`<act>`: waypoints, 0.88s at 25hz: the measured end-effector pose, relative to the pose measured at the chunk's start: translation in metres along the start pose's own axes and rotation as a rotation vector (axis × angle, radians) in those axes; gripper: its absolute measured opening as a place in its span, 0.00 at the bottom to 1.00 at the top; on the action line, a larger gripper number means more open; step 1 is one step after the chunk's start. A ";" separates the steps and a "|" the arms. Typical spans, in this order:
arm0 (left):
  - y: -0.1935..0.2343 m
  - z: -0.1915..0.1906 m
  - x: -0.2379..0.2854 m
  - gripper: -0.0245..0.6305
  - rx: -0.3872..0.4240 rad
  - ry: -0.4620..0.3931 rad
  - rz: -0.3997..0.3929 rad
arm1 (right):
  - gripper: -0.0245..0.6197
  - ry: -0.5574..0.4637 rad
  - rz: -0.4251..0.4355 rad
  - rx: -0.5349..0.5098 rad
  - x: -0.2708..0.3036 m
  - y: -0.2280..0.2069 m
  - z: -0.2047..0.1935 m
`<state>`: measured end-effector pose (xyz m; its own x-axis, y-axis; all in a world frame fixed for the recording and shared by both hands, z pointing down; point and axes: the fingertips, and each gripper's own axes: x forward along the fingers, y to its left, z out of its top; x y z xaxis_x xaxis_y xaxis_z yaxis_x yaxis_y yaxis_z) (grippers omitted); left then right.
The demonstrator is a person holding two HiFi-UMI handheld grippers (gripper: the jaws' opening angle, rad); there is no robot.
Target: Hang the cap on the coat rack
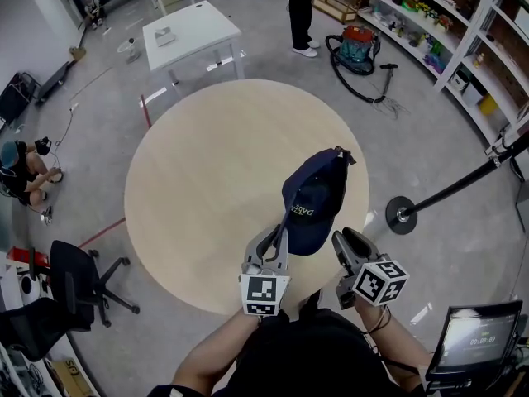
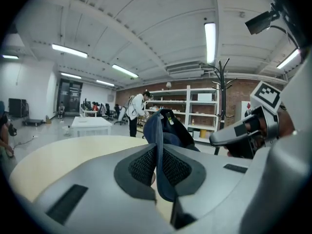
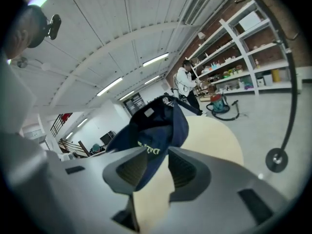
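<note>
Head view: cap [image 1: 314,201] is hanging over the table's [image 1: 190,188] 5 o'clock edge. The left gripper [image 1: 273,240] is pinching its rim shut, carrying it alone. Right gripper [image 1: 345,245] jaws are standing apart, fabric loose between them — probably steadying. Rack [image 1: 463,182] is waiting at 3 o'clock.

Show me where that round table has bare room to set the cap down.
The whole round table looks bare, widest on its left and far side. It is crowded only at the near right edge, where the left gripper holds the cap, with the right gripper alongside.
</note>
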<state>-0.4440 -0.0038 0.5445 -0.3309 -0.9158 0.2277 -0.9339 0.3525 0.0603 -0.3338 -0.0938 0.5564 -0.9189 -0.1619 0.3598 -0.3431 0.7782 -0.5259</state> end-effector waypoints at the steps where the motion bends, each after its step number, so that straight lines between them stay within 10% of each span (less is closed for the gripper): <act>1: 0.001 0.008 -0.002 0.07 0.002 -0.024 -0.001 | 0.24 -0.006 0.008 0.021 -0.003 0.000 -0.002; 13: -0.038 0.078 -0.019 0.07 -0.116 -0.221 -0.168 | 0.27 -0.124 0.151 0.077 -0.025 0.043 0.016; 22: -0.059 0.050 -0.019 0.07 -0.171 -0.151 -0.371 | 0.09 -0.220 -0.015 0.094 -0.045 0.026 0.017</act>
<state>-0.3889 -0.0166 0.4879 -0.0047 -0.9999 0.0160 -0.9616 0.0089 0.2743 -0.3047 -0.0767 0.5138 -0.9304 -0.3093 0.1966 -0.3640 0.7165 -0.5951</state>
